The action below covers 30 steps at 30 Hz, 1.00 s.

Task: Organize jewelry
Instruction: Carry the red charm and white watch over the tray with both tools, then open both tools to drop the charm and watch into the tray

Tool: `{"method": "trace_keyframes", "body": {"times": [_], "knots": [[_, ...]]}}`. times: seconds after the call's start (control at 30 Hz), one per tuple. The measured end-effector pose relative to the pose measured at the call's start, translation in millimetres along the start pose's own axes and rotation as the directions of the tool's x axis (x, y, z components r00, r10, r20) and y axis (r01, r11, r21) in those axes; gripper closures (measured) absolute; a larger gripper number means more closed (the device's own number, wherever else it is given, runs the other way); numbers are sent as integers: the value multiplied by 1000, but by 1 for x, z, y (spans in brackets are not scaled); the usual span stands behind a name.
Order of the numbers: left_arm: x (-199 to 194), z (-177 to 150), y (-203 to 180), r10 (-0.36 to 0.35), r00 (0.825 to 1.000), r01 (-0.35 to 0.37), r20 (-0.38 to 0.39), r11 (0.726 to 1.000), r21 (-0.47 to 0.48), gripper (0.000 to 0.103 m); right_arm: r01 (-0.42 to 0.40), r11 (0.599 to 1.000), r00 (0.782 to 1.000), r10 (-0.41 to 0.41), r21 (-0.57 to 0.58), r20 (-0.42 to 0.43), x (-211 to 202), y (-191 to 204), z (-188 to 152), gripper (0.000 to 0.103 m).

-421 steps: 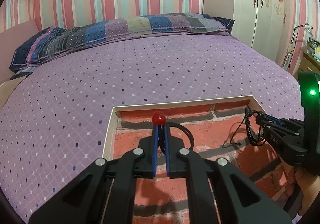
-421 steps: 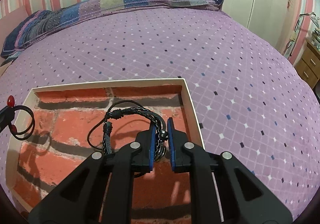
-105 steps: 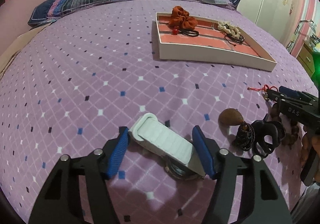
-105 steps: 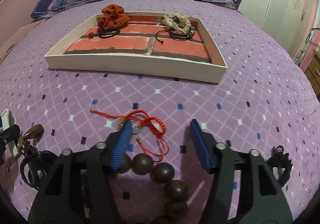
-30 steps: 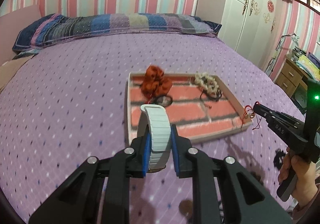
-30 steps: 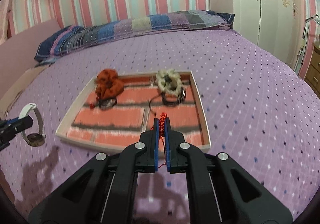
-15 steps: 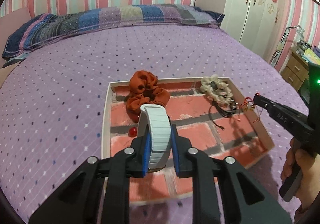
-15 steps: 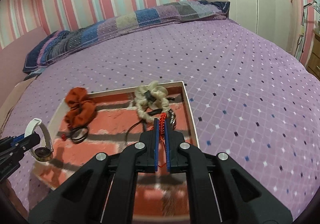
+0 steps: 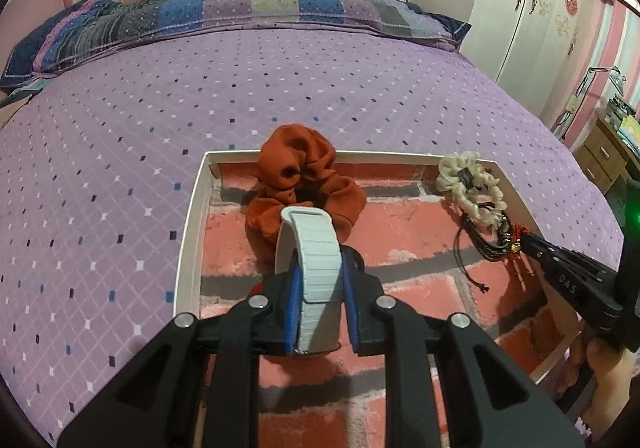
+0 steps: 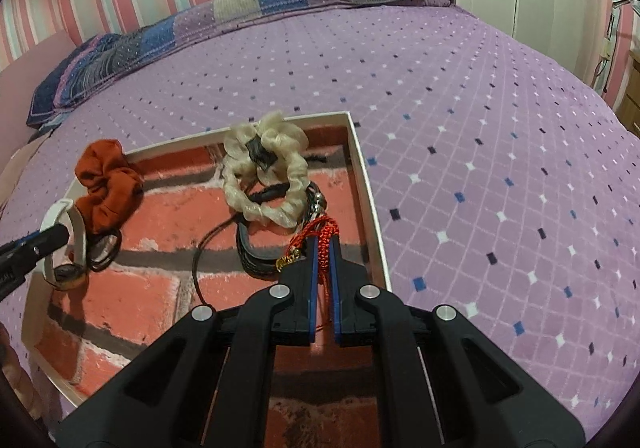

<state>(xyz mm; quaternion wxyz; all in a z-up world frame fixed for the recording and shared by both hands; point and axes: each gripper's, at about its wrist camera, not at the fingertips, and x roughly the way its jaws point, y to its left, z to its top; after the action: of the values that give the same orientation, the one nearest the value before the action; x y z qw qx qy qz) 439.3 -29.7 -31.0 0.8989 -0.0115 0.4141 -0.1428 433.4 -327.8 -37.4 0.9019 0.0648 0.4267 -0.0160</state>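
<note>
Step, left wrist view: left gripper (image 9: 319,284) is clamped on the white-strap watch (image 9: 310,248) and holds it over the near-left part of the tray (image 9: 188,244), just near of the orange scrunchie (image 9: 304,176).
Right side of this view: right gripper (image 9: 524,238) reaches in by the black cord bracelet (image 9: 480,244) and cream scrunchie (image 9: 468,188).
Step, right wrist view: right gripper (image 10: 323,248) is closed on the red string bracelet (image 10: 320,234), over the tray's (image 10: 370,204) right side, just near of the cream scrunchie (image 10: 264,176).
Next move: likely lower each piece to the brick-pattern floor and part the jaws, clear of the items already lying there.
Change: half a second ago both grippers were farther back; the tray now fills more of each view, grips unchanged.
</note>
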Motion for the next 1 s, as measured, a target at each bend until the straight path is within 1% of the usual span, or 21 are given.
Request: {"method": "trace_keyframes", "body": {"times": [0.07, 0.13, 0.23, 0.33, 0.43, 0.53, 0.67, 0.73, 0.77, 0.8, 0.83, 0.9, 0.97, 1.0], "knots": [[6, -1, 4, 19, 1000, -19, -5, 1000, -5, 83, 2, 1000, 1000, -2, -9, -13, 2, 1, 2, 97], [11, -1, 5, 33, 999, -34, -12, 999, -5, 83, 5, 1000, 999, -6, -18, -45, 6, 2, 3, 97], [13, -1, 7, 58, 998, -58, -4, 998, 2, 83, 8, 1000, 998, -9, -18, -60, 10, 1, 5, 97], [18, -2, 8, 78, 997, -78, -3, 997, 8, 83, 17, 999, 998, -19, -32, -67, 11, 4, 7, 97], [19, -1, 9, 78, 997, -78, -9, 997, 5, 83, 13, 999, 997, -15, -36, -75, 13, 4, 9, 97], [21, -3, 3, 101, 995, -101, -11, 994, 30, 83, 13, 999, 997, -16, -40, -73, 14, 4, 9, 96], [22, -5, 1, 109, 994, -108, -16, 994, 34, 82, -1, 999, 997, -2, -39, -75, 14, 3, 10, 95], [21, -5, 1, 114, 993, -113, -16, 993, 34, 82, -9, 998, 997, 5, -57, -75, 13, 5, 10, 81], [20, -6, 1, 117, 993, -117, -15, 992, 40, 81, -20, 998, 997, 15, -67, -76, 12, 7, 9, 79], [20, -7, 0, 116, 993, -115, -13, 992, 44, 76, -28, 997, 997, 23, -76, -75, 10, 8, 9, 71], [18, -9, -1, 113, 994, -112, -7, 992, 49, 71, -30, 996, 998, 24, -81, -65, 7, 10, 8, 62], [13, -11, -3, 112, 994, -112, 7, 992, 58, 64, -31, 995, 999, 28, -91, -41, 1, 13, 8, 54], [5, -12, -6, 113, 993, -114, 23, 991, 65, 59, -45, 994, 998, 42, -94, -37, -3, 13, 8, 49], [0, -13, -7, 108, 994, -110, 34, 992, 64, 51, -51, 994, 998, 48, -93, -33, -5, 13, 7, 41]]}}
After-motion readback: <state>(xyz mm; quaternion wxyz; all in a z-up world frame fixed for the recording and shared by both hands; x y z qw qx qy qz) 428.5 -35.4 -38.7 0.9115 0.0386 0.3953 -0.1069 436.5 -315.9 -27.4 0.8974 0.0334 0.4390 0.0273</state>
